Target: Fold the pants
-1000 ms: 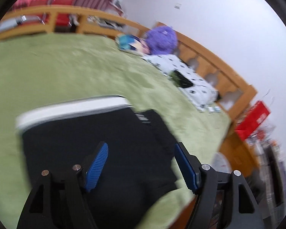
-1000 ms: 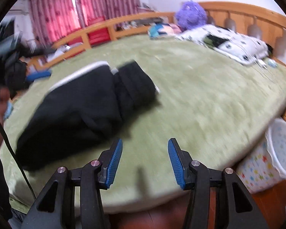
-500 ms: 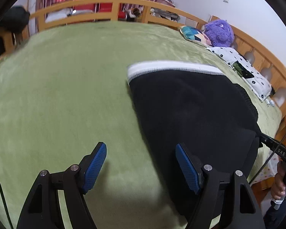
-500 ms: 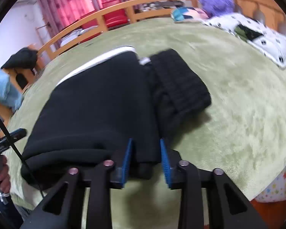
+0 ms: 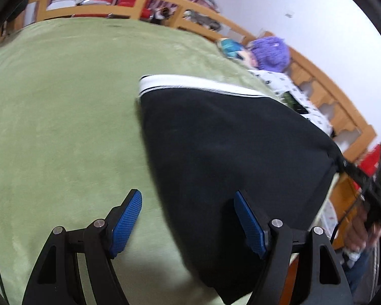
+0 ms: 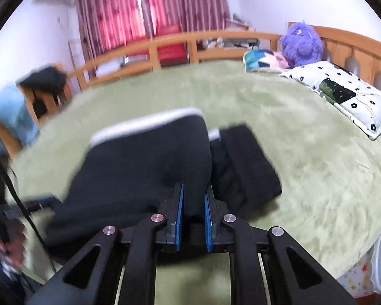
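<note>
Black pants (image 5: 228, 147) with a white waistband (image 5: 190, 84) lie on a green blanket (image 5: 63, 101). My left gripper (image 5: 188, 218) is open and straddles their left edge, one finger over the fabric and the other over the blanket. In the right wrist view the pants (image 6: 144, 167) are folded, with a narrower black part (image 6: 243, 162) lying to the right. My right gripper (image 6: 193, 211) is closing on their near edge, and black fabric is pinched between its blue pads (image 6: 179, 211). That corner is raised off the blanket (image 6: 317, 178).
A purple plush toy (image 6: 302, 43) and a white flowered pillow (image 6: 343, 94) lie at the far right of the bed. A wooden rail (image 6: 216, 35) rings the bed, with red curtains behind. A white patterned bucket (image 6: 368, 274) stands below the bed's right edge. A hand (image 5: 360, 231) holds the other gripper.
My right gripper came up to the near edge of the pants, narrowed its jaws onto the fabric and lifted it. My left gripper swung from over the pants to their left edge.
</note>
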`<state>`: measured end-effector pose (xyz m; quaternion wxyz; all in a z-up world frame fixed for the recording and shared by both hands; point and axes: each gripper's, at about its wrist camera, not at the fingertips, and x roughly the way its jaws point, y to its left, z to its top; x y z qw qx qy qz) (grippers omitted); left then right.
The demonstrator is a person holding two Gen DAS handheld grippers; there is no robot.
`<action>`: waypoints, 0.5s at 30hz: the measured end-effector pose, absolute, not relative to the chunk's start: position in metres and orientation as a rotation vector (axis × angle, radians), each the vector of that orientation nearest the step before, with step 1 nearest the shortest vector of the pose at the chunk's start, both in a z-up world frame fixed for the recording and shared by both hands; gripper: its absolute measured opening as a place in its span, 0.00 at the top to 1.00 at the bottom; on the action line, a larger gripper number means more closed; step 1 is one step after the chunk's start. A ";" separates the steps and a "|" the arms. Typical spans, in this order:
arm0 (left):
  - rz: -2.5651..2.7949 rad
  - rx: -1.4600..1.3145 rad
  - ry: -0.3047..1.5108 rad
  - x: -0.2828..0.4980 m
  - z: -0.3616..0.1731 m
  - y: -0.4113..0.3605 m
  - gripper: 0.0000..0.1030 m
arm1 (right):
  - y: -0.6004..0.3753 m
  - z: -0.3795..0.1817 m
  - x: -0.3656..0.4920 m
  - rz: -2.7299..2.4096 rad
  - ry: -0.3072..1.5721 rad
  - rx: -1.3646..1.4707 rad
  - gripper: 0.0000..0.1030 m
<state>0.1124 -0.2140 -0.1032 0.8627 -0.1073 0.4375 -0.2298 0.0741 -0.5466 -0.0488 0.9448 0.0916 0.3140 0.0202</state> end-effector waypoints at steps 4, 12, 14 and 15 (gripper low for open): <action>-0.503 -0.236 0.910 0.109 -0.094 -0.215 0.29 | -0.566 -0.053 0.080 -0.044 0.643 0.159 0.88; -0.609 -0.238 1.028 0.104 -0.121 -0.248 0.24 | -0.592 -0.109 0.084 -0.111 0.762 0.167 0.75; -0.614 -0.208 1.086 0.098 -0.140 -0.262 0.22 | -0.588 -0.099 0.076 -0.131 0.734 0.141 0.74; -0.613 -0.211 1.117 0.097 -0.152 -0.266 0.21 | -0.587 -0.093 0.071 -0.129 0.707 0.146 0.74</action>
